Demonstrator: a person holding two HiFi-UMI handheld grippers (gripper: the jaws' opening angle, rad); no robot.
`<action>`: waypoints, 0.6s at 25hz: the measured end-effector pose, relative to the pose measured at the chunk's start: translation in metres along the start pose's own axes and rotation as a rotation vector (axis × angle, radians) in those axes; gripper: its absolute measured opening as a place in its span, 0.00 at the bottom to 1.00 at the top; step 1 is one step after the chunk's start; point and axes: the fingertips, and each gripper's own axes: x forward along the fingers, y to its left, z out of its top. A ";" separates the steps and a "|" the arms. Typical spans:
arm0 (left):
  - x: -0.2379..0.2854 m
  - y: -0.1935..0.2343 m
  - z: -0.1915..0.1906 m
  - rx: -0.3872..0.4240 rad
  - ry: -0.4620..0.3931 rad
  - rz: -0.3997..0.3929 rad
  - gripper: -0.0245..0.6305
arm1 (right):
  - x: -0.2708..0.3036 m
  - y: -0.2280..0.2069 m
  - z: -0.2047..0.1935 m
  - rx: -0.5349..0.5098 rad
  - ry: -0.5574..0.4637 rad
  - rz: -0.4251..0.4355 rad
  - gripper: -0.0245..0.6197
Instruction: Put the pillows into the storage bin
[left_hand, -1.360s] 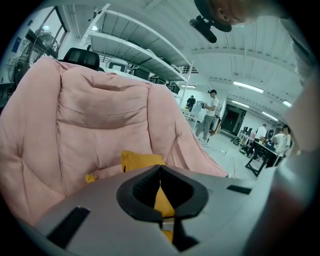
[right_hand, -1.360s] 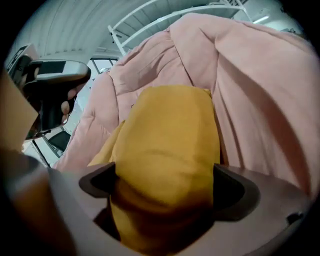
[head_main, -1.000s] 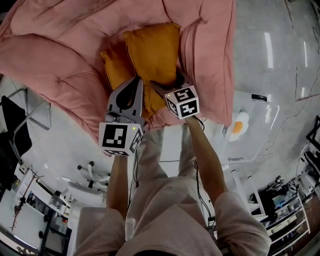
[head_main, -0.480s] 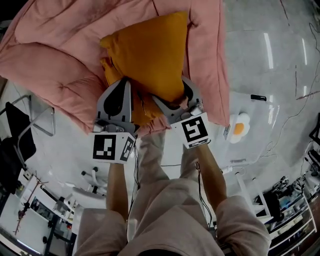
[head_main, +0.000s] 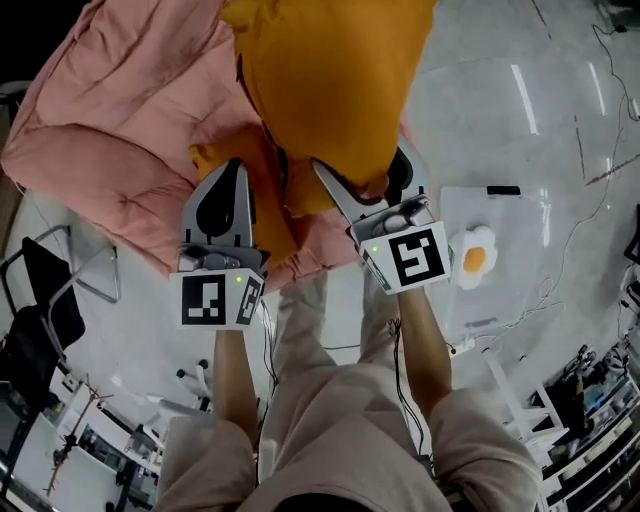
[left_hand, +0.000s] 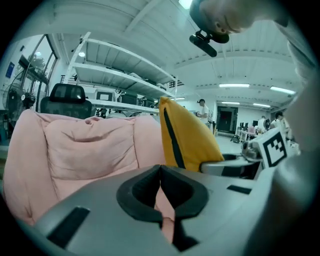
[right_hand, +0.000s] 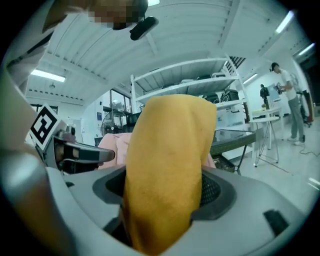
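Pillow (head_main: 330, 90) is hanging clear above the sofa (head_main: 110, 150), clamped at its lower edge by the fingers of the right gripper (head_main: 362, 168), which have just been closing, probably to keep it secure for carrying, while the fingers of the left gripper (head_main: 228, 172) are sitting together, empty, over a second pillow (head_main: 212, 155).

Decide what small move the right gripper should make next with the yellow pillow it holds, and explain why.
Probably keep the grip and swing the yellow pillow sideways, off the pink sofa, while looking for the bin. The right gripper is clamped on the pillow's end, held above the sofa; no bin shows in any view. The left gripper is shut and empty.
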 end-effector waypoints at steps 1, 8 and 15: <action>0.004 -0.008 0.004 0.012 -0.003 -0.012 0.05 | -0.010 -0.009 0.009 -0.012 -0.016 -0.018 0.59; 0.038 -0.093 0.030 0.070 -0.015 -0.131 0.05 | -0.103 -0.103 0.047 -0.065 -0.079 -0.228 0.59; 0.086 -0.250 0.013 0.153 0.019 -0.341 0.06 | -0.251 -0.214 0.018 -0.026 -0.057 -0.488 0.59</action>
